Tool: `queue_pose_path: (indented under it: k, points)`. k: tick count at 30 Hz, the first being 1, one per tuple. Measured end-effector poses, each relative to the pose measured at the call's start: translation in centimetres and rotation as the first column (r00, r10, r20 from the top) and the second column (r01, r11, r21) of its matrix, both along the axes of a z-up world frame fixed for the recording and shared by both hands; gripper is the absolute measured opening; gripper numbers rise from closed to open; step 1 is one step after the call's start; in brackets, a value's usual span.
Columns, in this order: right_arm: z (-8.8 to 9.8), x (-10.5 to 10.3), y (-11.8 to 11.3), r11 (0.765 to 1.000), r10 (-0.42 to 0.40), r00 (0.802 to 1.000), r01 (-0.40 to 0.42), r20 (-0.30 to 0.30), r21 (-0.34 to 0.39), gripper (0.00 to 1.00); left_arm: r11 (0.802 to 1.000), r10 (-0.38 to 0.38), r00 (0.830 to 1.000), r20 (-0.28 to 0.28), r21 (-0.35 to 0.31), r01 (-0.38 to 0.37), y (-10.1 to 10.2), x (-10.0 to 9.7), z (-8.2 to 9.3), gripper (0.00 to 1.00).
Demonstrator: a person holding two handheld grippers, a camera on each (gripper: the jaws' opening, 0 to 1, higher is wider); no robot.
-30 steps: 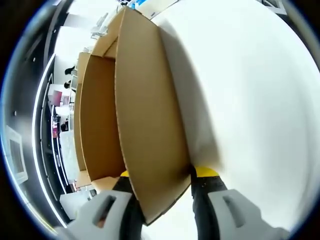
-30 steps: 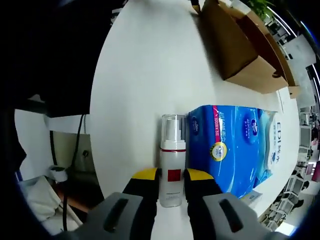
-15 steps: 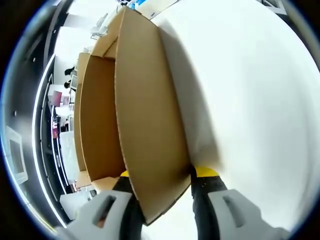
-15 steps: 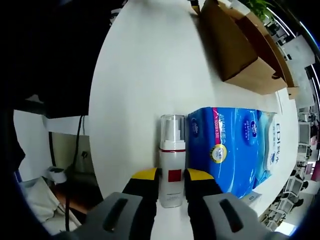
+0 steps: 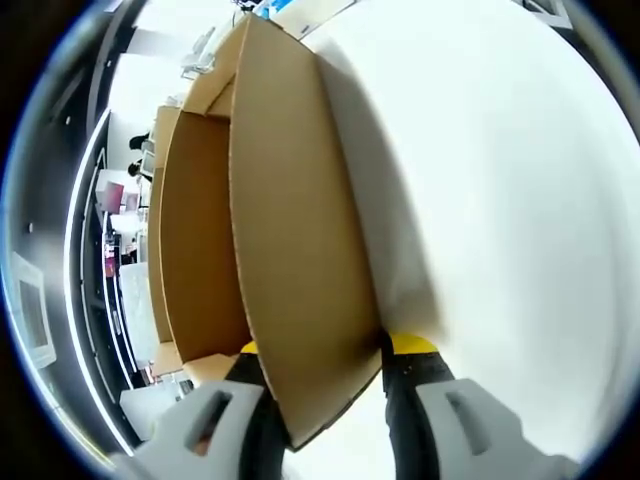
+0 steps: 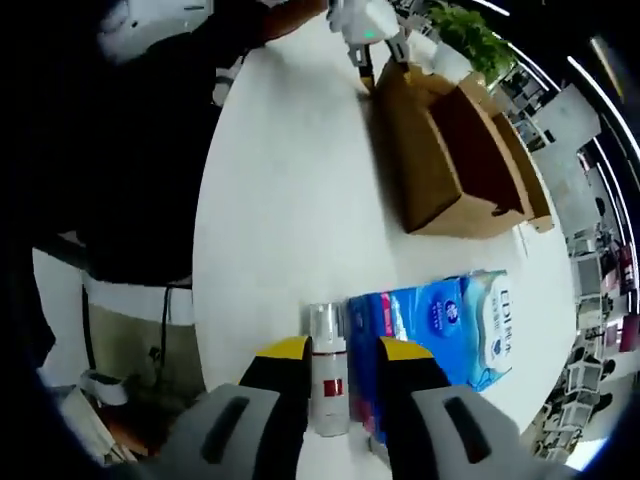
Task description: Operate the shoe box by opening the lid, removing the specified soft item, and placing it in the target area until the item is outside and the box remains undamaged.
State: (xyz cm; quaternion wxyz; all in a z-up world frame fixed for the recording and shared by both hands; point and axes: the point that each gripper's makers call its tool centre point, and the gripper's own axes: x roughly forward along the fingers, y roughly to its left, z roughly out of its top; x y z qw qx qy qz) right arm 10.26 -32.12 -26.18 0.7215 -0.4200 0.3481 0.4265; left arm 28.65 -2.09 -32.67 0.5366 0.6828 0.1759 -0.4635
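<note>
The brown cardboard shoe box (image 5: pixel 290 260) stands open on the white table (image 5: pixel 510 200). My left gripper (image 5: pixel 330 350) is shut on the box's near wall, one yellow-tipped jaw on each side. In the right gripper view the box (image 6: pixel 450 165) lies at the far side, with the left gripper (image 6: pixel 365 45) pinching its corner. A blue pack of tissues (image 6: pixel 440 325) lies on the table outside the box. Beside it stands a white pump bottle (image 6: pixel 326 375). My right gripper (image 6: pixel 345 350) hovers open, back from the bottle, and holds nothing.
A person in dark clothes (image 6: pixel 140 130) stands along the table's left edge in the right gripper view. A green plant (image 6: pixel 470 35) sits beyond the box. Bare tabletop (image 6: pixel 290 210) lies between the bottle and the box. Office furniture (image 5: pixel 120 220) shows past the box.
The right gripper has pulled back from the bottle, so bottle and tissue pack look smaller and the box with the left gripper has come into view. The left gripper view is unchanged.
</note>
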Motion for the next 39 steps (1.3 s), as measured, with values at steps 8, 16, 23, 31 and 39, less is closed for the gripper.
queue_pose_path:
  k: [8,16,23,31,39]
  points:
    - [5.6,3.0,3.7,0.981,-0.093,0.992,0.076,0.087,0.178,0.30,1.000,-0.010,1.000,-0.002,0.000,0.010,-0.1,0.0,0.0,0.34]
    - [10.5,7.9,5.1,0.936,-0.260,0.952,0.206,0.164,0.285,0.38,1.000,-0.011,1.000,0.000,0.000,0.011,-0.1,0.0,0.0,0.34]
    - [13.1,15.4,5.6,0.844,-0.441,0.889,0.365,0.123,0.393,0.47,1.000,-0.011,1.000,0.000,-0.002,0.011,-0.1,0.0,0.0,0.34]
    - [16.4,24.9,5.3,0.739,-0.573,0.810,0.445,0.124,0.505,0.48,1.000,-0.014,1.000,-0.002,-0.002,0.014,-0.1,0.0,-0.1,0.34]
    - [14.0,32.0,3.8,0.683,-0.677,0.731,0.579,0.088,0.446,0.48,1.000,-0.014,1.000,-0.001,-0.002,0.014,0.0,0.0,0.0,0.34]
